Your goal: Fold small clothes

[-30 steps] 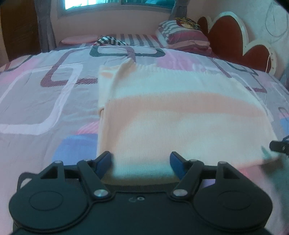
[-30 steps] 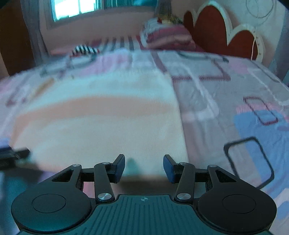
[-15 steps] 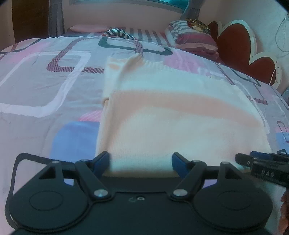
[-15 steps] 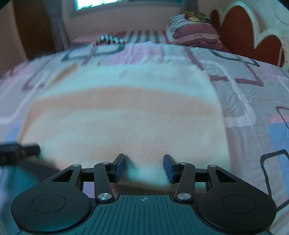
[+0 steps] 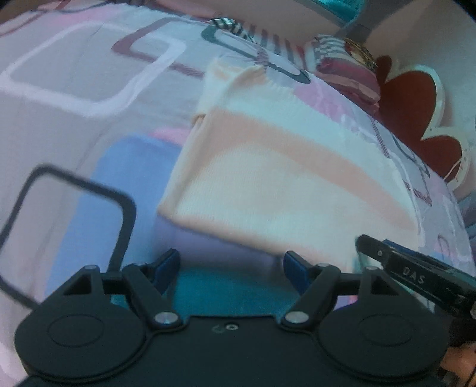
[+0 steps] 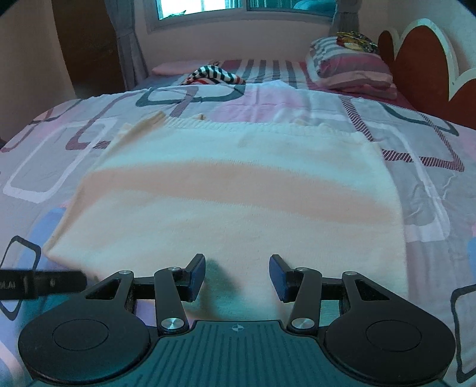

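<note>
A cream knit garment with a peach band (image 6: 238,193) lies flat on the patterned bedspread (image 6: 431,184), folded into a rectangle. In the left wrist view the garment (image 5: 282,178) appears tilted, its near left corner just ahead of my left gripper (image 5: 231,266), which is open with only bedspread between its blue pads. My right gripper (image 6: 237,277) is open over the garment's near hem, nothing pinched. The right gripper's finger (image 5: 416,277) reaches in from the right in the left wrist view. At the left edge of the right wrist view sits the left gripper's finger (image 6: 41,282).
A striped pillow (image 6: 351,68) and a red scalloped headboard (image 6: 422,68) are at the far right. A striped piece of clothing (image 6: 214,76) lies at the far side of the bed, below a window (image 6: 208,9). A dark doorway (image 6: 89,44) is at the left.
The left gripper's view has rolled and slid left, so its jaws are now off the hem. The right gripper has shifted left along the hem. Both stay open.
</note>
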Tool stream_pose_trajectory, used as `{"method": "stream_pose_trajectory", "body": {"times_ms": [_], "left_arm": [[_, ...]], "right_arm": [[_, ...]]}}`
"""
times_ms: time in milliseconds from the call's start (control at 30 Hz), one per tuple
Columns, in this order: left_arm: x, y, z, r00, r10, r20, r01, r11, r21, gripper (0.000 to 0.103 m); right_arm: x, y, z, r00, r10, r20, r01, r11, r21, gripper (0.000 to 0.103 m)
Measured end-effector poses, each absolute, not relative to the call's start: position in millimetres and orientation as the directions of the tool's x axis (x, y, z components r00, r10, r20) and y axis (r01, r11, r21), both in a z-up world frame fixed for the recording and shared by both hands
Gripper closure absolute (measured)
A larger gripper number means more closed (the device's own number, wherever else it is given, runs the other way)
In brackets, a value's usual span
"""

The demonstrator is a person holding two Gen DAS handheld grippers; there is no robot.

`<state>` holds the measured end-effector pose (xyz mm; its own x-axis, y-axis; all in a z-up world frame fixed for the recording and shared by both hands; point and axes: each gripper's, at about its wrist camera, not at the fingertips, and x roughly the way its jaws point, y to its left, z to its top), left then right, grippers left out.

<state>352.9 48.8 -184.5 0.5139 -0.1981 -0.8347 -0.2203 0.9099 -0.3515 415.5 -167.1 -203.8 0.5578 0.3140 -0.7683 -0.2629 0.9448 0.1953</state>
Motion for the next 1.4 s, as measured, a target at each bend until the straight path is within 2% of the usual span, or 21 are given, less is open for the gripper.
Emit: {"method": "stream_pose_trajectory", "body": {"times_ms": [100,233,433,800,833,867,933,967,1033,1233,1333,1400], "left_arm": [[350,52,-185,0.513,-0.228,-0.827,-0.241,0.887,-0.394,0.027],[345,63,-195,0.544,-0.307,-0.781,-0.313,0.790,-0.528,0.025],[358,61,-204,0.622,-0.299,-0.723,-0.307,0.757,-0.577,0.020],[379,70,-220,0.753,-0.305,-0.583,-0.307,0.622,-0.721,0.023],[378,70,-220,0.758,-0.300,-0.579,-0.307,0.620,-0.722,0.027],[378,70,-221,0.764,-0.290,-0.576,-0.304,0.625,-0.719,0.040],[379,74,-226,0.765,-0.281,-0.579,-0.317,0.618,-0.720,0.059],[380,78,-230,0.772,-0.282,-0.570,-0.327,0.593,-0.736,0.064],[382,85,-235,0.778,-0.280,-0.563,-0.338,0.568,-0.750,0.069],[388,86,-237,0.797,-0.264,-0.543,-0.331,0.562,-0.758,0.071],[388,85,-236,0.793,-0.242,-0.559,-0.343,0.580,-0.739,0.089],[387,87,-237,0.792,-0.238,-0.563,-0.349,0.579,-0.737,0.092]], "right_arm": [[417,-169,-207,0.551,0.318,-0.772,-0.261,0.944,0.203,0.055],[417,-173,-209,0.552,0.314,-0.773,-0.260,0.945,0.199,0.054],[417,-176,-212,0.554,0.314,-0.771,-0.260,0.945,0.198,0.049],[426,-177,-208,0.578,0.332,-0.746,-0.284,0.938,0.197,0.047],[428,-177,-207,0.581,0.332,-0.743,-0.286,0.938,0.195,0.047],[429,-178,-207,0.585,0.331,-0.740,-0.285,0.939,0.195,0.047],[432,-179,-208,0.585,0.337,-0.738,-0.283,0.937,0.204,0.047],[434,-179,-209,0.587,0.335,-0.737,-0.281,0.938,0.203,0.047],[436,-180,-211,0.593,0.331,-0.734,-0.274,0.940,0.203,0.047],[454,-177,-209,0.620,0.317,-0.718,-0.259,0.946,0.194,0.047],[464,-167,-220,0.593,0.305,-0.746,-0.269,0.947,0.173,0.047],[461,-162,-227,0.605,0.290,-0.742,-0.289,0.948,0.135,0.044]]}}
